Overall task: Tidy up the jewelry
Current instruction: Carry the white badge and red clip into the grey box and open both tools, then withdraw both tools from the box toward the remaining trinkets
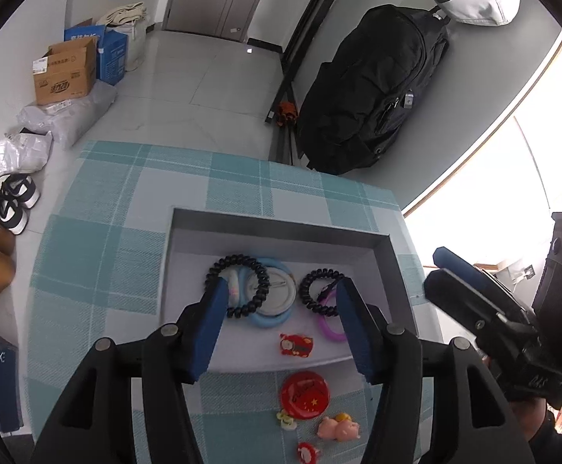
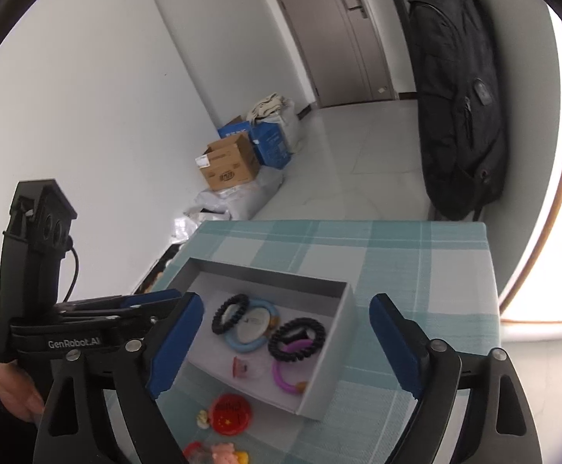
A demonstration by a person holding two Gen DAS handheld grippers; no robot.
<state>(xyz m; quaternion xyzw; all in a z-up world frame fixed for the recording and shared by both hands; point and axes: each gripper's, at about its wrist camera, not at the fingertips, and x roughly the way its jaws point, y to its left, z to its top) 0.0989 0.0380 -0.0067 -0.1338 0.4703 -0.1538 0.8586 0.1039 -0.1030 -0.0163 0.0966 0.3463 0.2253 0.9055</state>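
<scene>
A shallow grey box (image 1: pixel 281 222) (image 2: pixel 331 352) sits on the checked tablecloth. It holds two black coil hair ties (image 1: pixel 238 286) (image 2: pixel 296 338), a light blue ring (image 1: pixel 269 319) (image 2: pixel 242 344) around a white round badge, a purple ring (image 1: pixel 331 328) (image 2: pixel 285 379) and a small red clip (image 1: pixel 295 345) (image 2: pixel 241 367). Outside the box's near side lie a red round badge (image 1: pixel 305 390) (image 2: pixel 230 413), a pink pig charm (image 1: pixel 339 427) (image 2: pixel 223 454) and small red and yellow charms. My left gripper (image 1: pixel 283 324) is open and empty over the box. My right gripper (image 2: pixel 285 352) is open and empty above it.
The table's far edge (image 1: pixel 242 154) drops to a tiled floor. A black backpack (image 1: pixel 373 89) (image 2: pixel 458 108) hangs at the right wall. Cardboard boxes (image 1: pixel 68 71) (image 2: pixel 229 168), bags and shoes (image 1: pixel 6 205) stand along the left wall.
</scene>
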